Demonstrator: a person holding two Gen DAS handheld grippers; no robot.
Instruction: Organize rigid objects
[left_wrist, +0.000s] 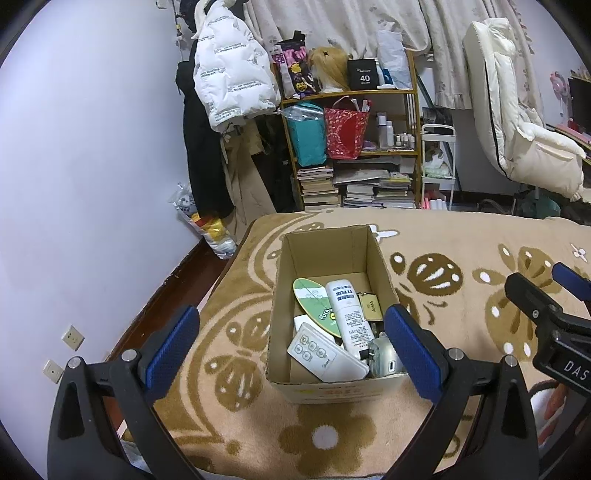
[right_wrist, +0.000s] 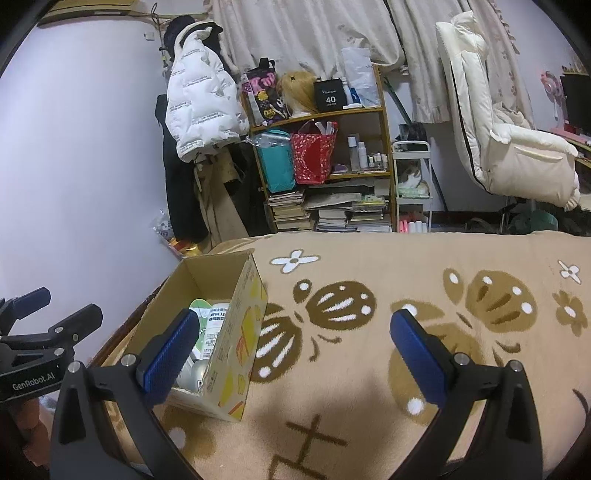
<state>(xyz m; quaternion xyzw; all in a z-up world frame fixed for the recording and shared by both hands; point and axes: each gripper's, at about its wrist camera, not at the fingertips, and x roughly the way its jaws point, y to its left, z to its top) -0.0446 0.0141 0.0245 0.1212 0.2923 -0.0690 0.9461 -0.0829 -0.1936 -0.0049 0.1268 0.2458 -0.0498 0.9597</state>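
Note:
An open cardboard box (left_wrist: 325, 240) stands on the patterned beige blanket (left_wrist: 461, 236). Inside lie a white remote (left_wrist: 325, 354), a white tube (left_wrist: 349, 314), a green oval card (left_wrist: 317, 302), a tan tag (left_wrist: 370, 305) and a silver item (left_wrist: 384, 356). My left gripper (left_wrist: 291, 347) hangs open just in front of and above the box, nothing between its fingers. In the right wrist view the box (right_wrist: 236, 332) sits at the left, and my right gripper (right_wrist: 295, 350) is open over bare blanket beside it, empty.
A wooden shelf (left_wrist: 415, 122) with bags, bottles and stacked books stands beyond the bed. Coats hang on the wall at the left (left_wrist: 229, 74). A white padded chair (right_wrist: 509, 147) is at the right. The blanket (right_wrist: 406, 258) stretches bare to the right of the box.

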